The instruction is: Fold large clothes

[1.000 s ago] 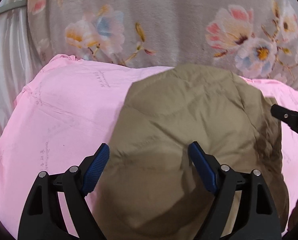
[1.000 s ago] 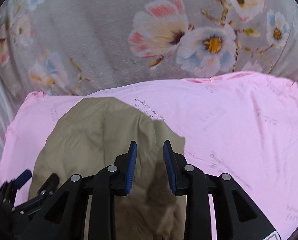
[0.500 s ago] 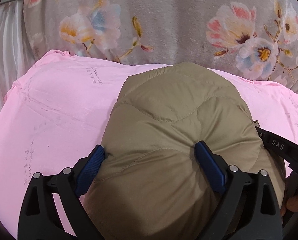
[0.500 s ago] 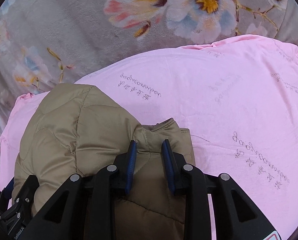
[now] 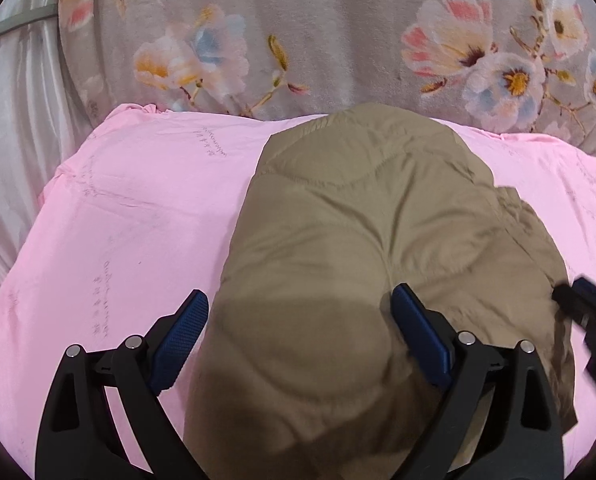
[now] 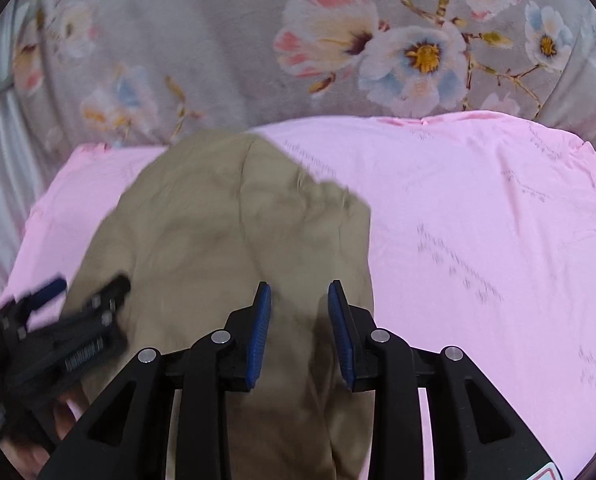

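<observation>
A tan quilted jacket (image 5: 357,220) lies folded in a puffy bundle on a pink sheet (image 5: 138,208). My left gripper (image 5: 299,316) hovers over its near end, open wide, fingers astride the bulge without pinching it. In the right wrist view the jacket (image 6: 226,220) fills the left half, its folded edge running under my right gripper (image 6: 299,312). Those jaws are opening, with fabric beneath and between them but not pressed by the pads. The left gripper (image 6: 78,320) shows blurred at the left there. The right gripper (image 5: 589,320) shows blurred at the right edge of the left wrist view.
The pink sheet (image 6: 477,220) spreads wide to the right of the jacket. Behind it lies a grey blanket with large flowers (image 5: 337,40). Pale satin fabric (image 5: 14,120) hangs at the far left.
My right gripper has let go of the jacket's folded edge, widened a little and drawn back. The left gripper spread wider and shifted back slightly over the bundle.
</observation>
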A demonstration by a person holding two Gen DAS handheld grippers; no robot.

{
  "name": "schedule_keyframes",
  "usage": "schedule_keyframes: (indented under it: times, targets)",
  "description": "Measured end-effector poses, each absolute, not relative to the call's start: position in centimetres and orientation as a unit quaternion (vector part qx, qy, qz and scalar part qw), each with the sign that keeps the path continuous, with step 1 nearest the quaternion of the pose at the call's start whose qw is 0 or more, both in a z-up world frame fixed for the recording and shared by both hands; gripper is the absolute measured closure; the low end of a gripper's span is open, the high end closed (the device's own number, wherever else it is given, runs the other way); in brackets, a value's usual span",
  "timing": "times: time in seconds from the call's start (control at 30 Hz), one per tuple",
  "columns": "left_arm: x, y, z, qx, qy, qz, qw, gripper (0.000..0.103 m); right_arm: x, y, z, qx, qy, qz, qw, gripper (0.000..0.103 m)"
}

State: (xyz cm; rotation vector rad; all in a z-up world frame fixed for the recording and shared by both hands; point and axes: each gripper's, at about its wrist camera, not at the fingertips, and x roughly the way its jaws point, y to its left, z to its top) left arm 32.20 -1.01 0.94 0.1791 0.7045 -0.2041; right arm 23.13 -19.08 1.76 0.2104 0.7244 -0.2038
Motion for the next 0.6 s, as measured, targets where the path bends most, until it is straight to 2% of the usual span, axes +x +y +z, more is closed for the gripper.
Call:
schedule_keyframes:
  times: [0.17, 0.3, 0.6]
  targets:
    - [28.4, -0.6, 0.9, 0.109, 0.339, -0.096, 0.929, 0.012, 18.7, -18.3, -0.9, 0.092, 0.374, -0.113, 0.916, 0.068]
    - [25.5, -0.2, 0.7, 0.118, 0.336, -0.096, 0.929, 0.013, 15.7, -18.0, -1.1, 0.088, 0.376, -0.124, 0.914, 0.06]
    - [19.6, 0.5, -2.0, 0.138, 0.367, -0.097, 0.915, 0.013, 9.9, -17.3, -2.7, 0.089, 0.399, -0.129, 0.903, 0.058]
